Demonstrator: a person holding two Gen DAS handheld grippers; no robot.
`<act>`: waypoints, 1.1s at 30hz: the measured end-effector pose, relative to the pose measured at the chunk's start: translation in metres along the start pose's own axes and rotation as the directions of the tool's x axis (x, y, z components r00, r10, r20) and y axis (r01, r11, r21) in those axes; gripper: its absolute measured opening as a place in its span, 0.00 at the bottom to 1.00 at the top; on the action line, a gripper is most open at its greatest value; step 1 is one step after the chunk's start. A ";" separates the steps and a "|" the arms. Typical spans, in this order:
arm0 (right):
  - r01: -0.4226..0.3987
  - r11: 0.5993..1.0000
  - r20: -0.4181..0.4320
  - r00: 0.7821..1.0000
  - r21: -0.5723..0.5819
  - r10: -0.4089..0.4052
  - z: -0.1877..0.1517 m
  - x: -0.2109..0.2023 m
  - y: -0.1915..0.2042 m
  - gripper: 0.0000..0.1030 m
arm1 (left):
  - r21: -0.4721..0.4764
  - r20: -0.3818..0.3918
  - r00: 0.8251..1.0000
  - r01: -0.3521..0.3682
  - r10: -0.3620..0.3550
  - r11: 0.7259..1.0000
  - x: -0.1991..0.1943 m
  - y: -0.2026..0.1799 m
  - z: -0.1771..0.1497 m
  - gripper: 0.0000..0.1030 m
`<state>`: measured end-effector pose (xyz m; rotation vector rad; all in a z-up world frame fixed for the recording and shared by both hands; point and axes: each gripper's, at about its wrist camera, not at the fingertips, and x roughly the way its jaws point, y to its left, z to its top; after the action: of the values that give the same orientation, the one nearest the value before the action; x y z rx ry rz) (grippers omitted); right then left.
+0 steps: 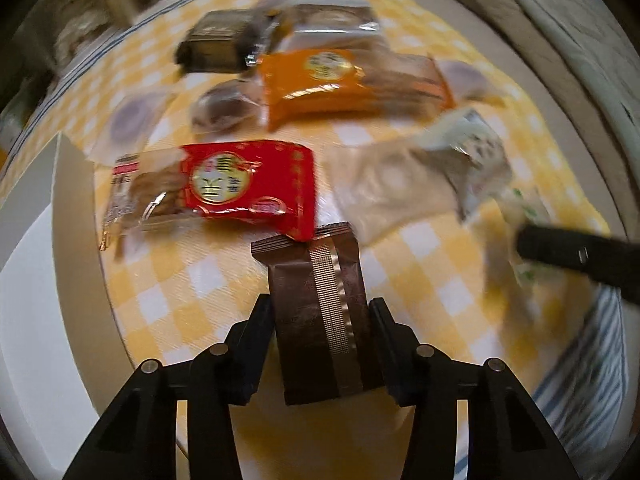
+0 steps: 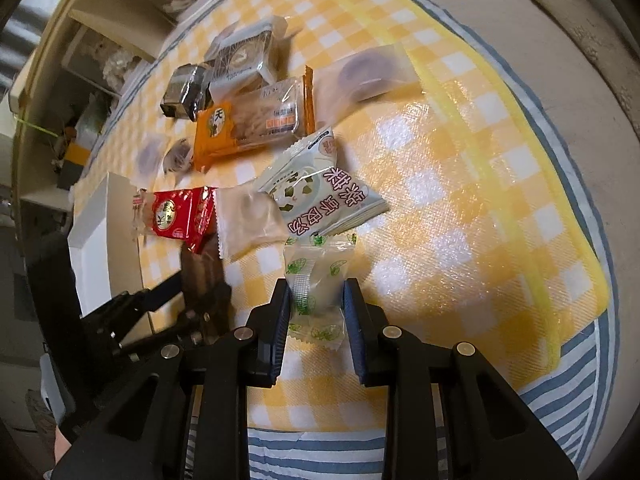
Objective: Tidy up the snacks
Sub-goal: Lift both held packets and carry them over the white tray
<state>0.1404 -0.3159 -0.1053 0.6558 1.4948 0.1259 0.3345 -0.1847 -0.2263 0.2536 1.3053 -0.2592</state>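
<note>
Brown snack packet (image 1: 320, 312) lies lengthwise between left hand-held gripper (image 1: 322, 320) fingers.

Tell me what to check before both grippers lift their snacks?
1. Left hand-held gripper closed on the brown packet: ok, the fingers are against both its sides.
2. Right hand-held gripper closed on the clear green-printed candy: ok.
3. Brown packet free of the red packet: not ok, the red corner overlaps its top edge.
4. Candy free of the pale green packet: cannot tell, their edges meet.
5. White box ready beside the cloth: ok.
</note>
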 end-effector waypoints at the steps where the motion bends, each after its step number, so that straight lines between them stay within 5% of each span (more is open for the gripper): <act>1: -0.004 1.000 0.001 1.000 0.001 0.004 -0.001 0.000 0.000 0.26 | 0.002 -0.006 1.000 0.000 0.000 1.000 0.000 0.000 -0.004 0.48; 2: -0.008 1.000 0.002 1.000 0.003 0.008 -0.001 -0.001 0.000 0.26 | -0.003 -0.011 1.000 0.001 -0.001 1.000 -0.003 0.001 0.000 0.50; 5: -0.010 1.000 0.005 1.000 0.007 0.010 0.000 -0.001 0.000 0.26 | -0.038 -0.049 0.998 -0.031 0.029 0.999 -0.001 0.008 -0.002 0.78; 14: -0.011 1.000 -0.001 1.000 -0.008 0.011 -0.002 -0.004 0.000 0.26 | -0.127 -0.082 0.995 -0.064 0.053 0.990 0.016 0.033 -0.022 0.92; 17: -0.003 1.000 0.004 1.000 -0.016 0.003 -0.003 -0.005 0.001 0.26 | -0.168 -0.106 0.993 -0.069 0.051 0.983 0.011 0.036 -0.019 0.85; 21: 0.006 1.000 0.012 1.000 -0.027 -0.006 -0.004 -0.007 0.003 0.26 | -0.168 -0.068 0.996 -0.074 0.063 0.983 0.004 0.037 -0.020 0.41; 27: 0.008 0.999 0.031 1.000 -0.044 -0.006 -0.006 -0.010 0.008 0.26 | -0.169 -0.043 0.999 -0.028 0.021 0.985 -0.004 0.035 -0.027 0.38; 33: -0.018 0.995 0.104 0.994 -0.101 0.028 -0.007 -0.026 0.021 0.26 | -0.205 0.092 0.996 0.033 -0.014 0.978 -0.050 0.048 -0.039 0.38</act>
<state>0.1377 -0.3084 -0.0726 0.5899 1.3711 0.1805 0.3025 -0.1249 -0.1851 0.0496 1.2356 -0.1513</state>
